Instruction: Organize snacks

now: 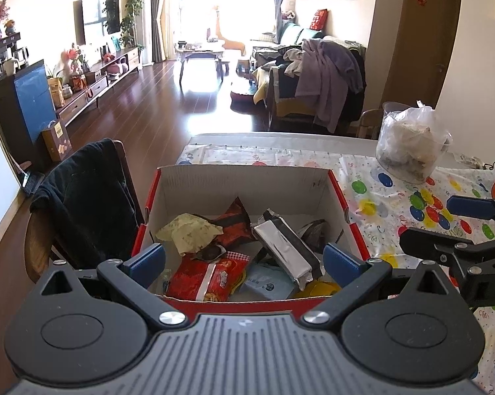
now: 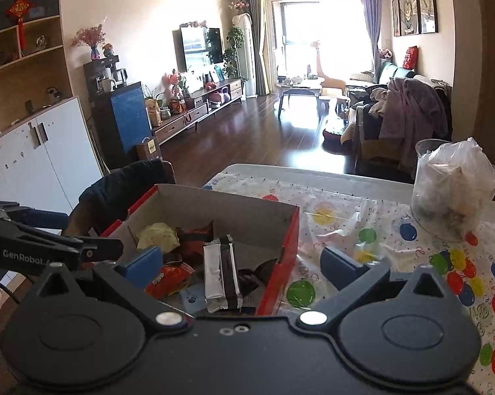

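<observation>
A red cardboard box with a white inside stands on the table and holds several snack packs: a silver and black bar, a red bag, a pale yellow wrapper and a dark red pack. My left gripper is open and empty, its blue pads over the box's near rim. My right gripper is open and empty at the box's right wall; the silver bar lies between its pads. The right gripper also shows in the left wrist view.
The table has a balloon-print cloth. A clear jug with a plastic bag in it stands at the back right, also in the right wrist view. A chair with a dark garment stands left of the box.
</observation>
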